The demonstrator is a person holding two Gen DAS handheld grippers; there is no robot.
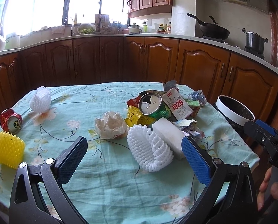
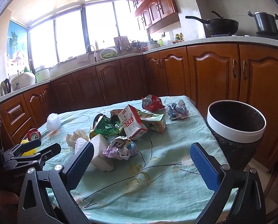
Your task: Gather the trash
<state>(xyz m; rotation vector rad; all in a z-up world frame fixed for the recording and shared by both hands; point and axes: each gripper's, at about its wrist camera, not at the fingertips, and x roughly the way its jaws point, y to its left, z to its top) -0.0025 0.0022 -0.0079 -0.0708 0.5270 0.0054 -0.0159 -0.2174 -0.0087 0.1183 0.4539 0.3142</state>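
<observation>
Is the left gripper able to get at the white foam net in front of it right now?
Probably yes: the left gripper is open, and the white foam net lies just ahead, though the foam block crowds its right side.

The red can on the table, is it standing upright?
No, the red can lies crushed on its side on the tablecloth, its top facing the left wrist camera.

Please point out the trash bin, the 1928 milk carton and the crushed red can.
trash bin (image 2: 237, 136), right wrist view, on its white rim band.
1928 milk carton (image 2: 132, 124), right wrist view, on its printed front face.
crushed red can (image 1: 10, 120), left wrist view, on its dented side.
</observation>
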